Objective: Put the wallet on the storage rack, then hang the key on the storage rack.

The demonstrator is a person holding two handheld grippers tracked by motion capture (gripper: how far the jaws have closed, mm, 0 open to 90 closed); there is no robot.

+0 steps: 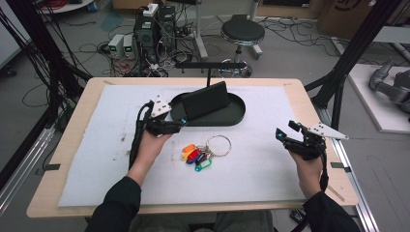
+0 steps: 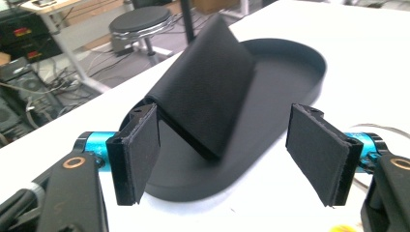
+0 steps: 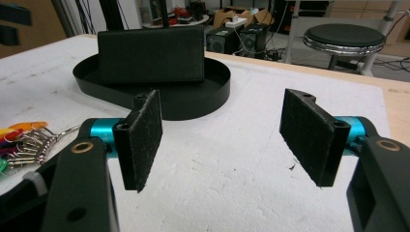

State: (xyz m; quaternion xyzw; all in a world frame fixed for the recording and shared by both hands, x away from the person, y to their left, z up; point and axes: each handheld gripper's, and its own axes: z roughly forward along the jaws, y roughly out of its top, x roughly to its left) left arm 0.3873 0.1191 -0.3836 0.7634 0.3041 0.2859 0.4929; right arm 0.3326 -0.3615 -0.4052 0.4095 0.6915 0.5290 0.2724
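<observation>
Black wallet (image 1: 205,100), folded, standing on its long edge inside a shallow black oval tray (image 1: 235,116); it leans tilted, its upper edge toward 1 o'clock in the high view. In the left gripper view the wallet (image 2: 203,87) rises as a slanted slab from the tray floor (image 2: 285,87), its rounded fold uppermost. In the right gripper view the wallet (image 3: 151,54) presents a broad flat face above the tray wall (image 3: 193,104).

The tray lies on a white mat (image 1: 261,164) that covers a light wooden table (image 1: 77,111), sitting toward 12 o'clock of the mat's centre.

Left gripper (image 1: 181,122), held in the person's left hand (image 1: 152,145), lies at 9 o'clock of the tray, touching or just beside its rim. Its jaws stand apart and hold nothing; in the left gripper view (image 2: 225,154) the pads frame the near end of the tray and the wallet's lower edge.

Bunch of keys (image 1: 203,152) with coloured tags on a metal ring, at 6 o'clock of the tray, lying free on the mat near the left hand; seen at 9 o'clock in the right gripper view (image 3: 24,140).

Right gripper (image 1: 285,133), in the right hand (image 1: 307,166), well apart at 4 o'clock of the tray, jaws spread, empty (image 3: 222,140), above bare mat.

Beyond the table, at 12 o'clock: a round black stool (image 1: 242,33) and cabled electronics (image 1: 150,29) on the floor.
</observation>
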